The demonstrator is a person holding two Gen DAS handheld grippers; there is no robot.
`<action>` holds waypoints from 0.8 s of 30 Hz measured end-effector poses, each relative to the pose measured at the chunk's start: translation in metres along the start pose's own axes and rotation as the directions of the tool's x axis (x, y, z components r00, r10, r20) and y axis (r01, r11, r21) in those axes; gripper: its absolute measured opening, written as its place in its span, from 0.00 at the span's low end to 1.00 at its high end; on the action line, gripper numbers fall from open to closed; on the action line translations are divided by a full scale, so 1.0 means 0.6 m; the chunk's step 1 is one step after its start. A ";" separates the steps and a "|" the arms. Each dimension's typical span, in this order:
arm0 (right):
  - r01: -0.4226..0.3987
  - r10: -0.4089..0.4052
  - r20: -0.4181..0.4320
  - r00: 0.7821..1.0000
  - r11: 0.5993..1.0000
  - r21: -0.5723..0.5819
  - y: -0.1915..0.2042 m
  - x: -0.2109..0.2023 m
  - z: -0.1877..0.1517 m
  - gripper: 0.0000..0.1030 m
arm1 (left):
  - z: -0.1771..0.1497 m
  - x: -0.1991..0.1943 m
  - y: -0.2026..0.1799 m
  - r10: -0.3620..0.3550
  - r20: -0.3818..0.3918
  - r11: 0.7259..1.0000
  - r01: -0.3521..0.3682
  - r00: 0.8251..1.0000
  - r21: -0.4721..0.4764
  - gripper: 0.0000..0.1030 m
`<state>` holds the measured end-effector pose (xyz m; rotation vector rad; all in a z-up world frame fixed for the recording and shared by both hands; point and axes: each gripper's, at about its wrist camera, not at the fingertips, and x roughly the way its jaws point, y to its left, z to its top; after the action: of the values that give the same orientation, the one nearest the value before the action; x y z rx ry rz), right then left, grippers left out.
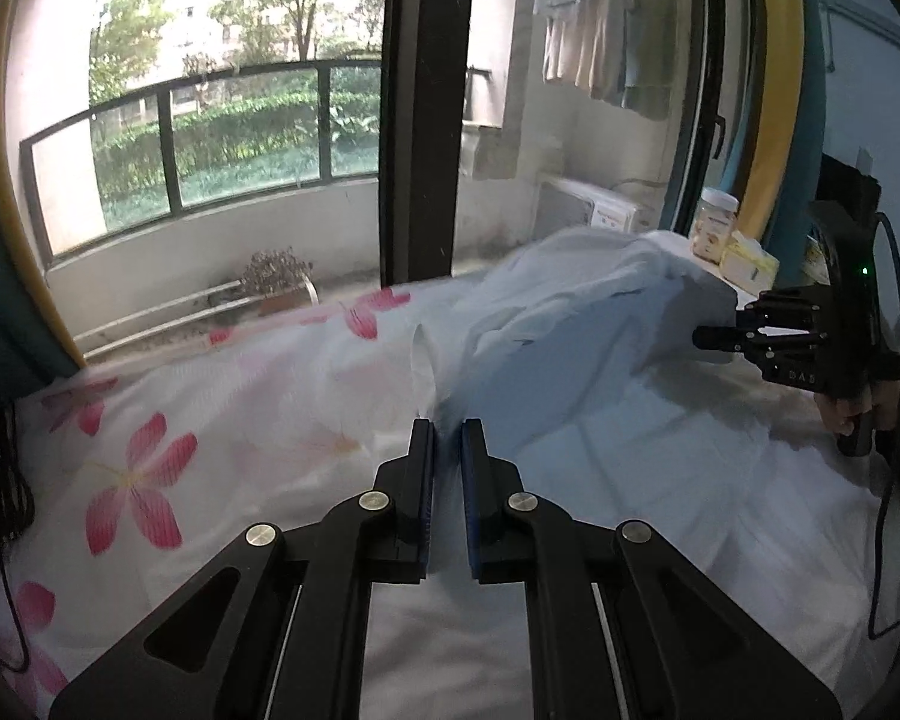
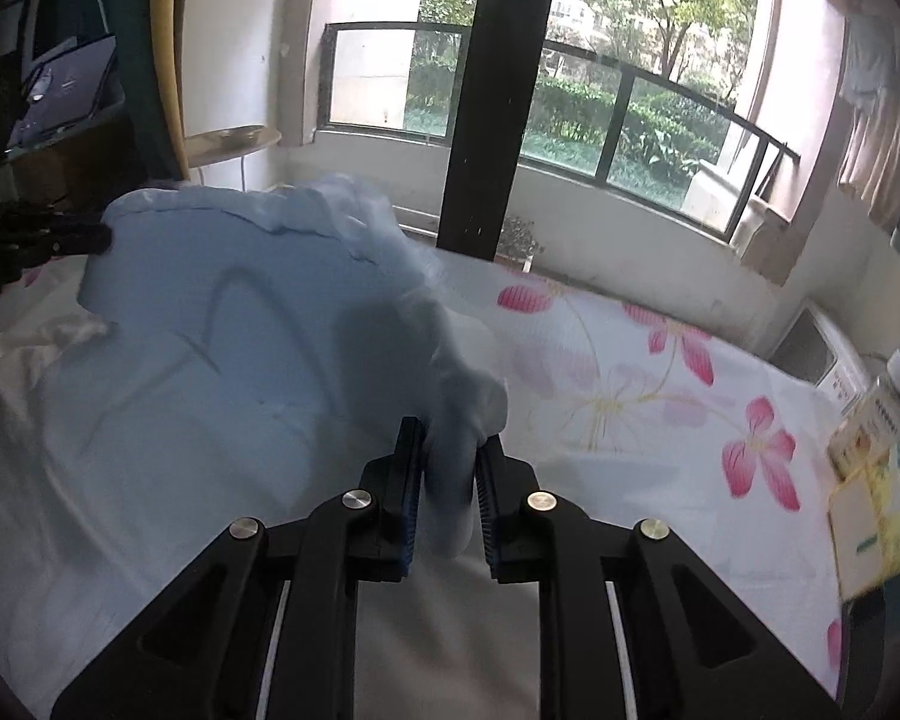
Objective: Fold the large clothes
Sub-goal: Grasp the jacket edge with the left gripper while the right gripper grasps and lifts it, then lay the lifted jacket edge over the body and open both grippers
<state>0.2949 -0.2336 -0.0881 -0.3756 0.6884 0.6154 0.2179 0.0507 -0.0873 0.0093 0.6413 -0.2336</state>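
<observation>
A large light-blue garment (image 1: 570,312) is held up off the bed, stretched between my two grippers. My left gripper (image 1: 447,438) is shut on a thin edge of it, which rises from the fingertips. In the right wrist view the same gripper (image 2: 99,238) shows at the left, pinching the garment (image 2: 240,312) at its far corner. My right gripper (image 2: 450,438) is shut on a thick bunch of the blue cloth. The left wrist view has it at the right edge (image 1: 699,338), clamped on the cloth, with a person's hand (image 1: 858,414) on its handle.
A white bedsheet with pink flowers (image 1: 150,462) (image 2: 630,372) covers the bed beneath. A jar (image 1: 714,222) and a yellow tissue pack (image 1: 747,261) stand past the bed's end, and appear again as boxes (image 2: 870,480). A dark window post (image 1: 426,120) rises behind the bed. Cables (image 1: 6,480) hang at the left.
</observation>
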 end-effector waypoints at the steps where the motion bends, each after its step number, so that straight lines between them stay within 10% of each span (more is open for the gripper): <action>1: -0.004 0.004 -0.007 1.000 1.000 0.002 0.002 -0.001 -0.004 0.17 | -0.004 -0.003 -0.001 -0.004 -0.005 1.000 0.004 1.000 -0.002 0.10; 24: -0.013 0.021 -0.155 0.988 0.998 0.055 0.020 -0.039 -0.086 0.24 | -0.098 -0.064 -0.048 0.003 -0.145 0.999 0.003 0.989 0.041 0.12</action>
<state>0.2488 -0.2599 -0.1106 -0.3703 0.8566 0.5866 0.1470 0.0357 -0.1097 0.0664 0.7815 -0.2478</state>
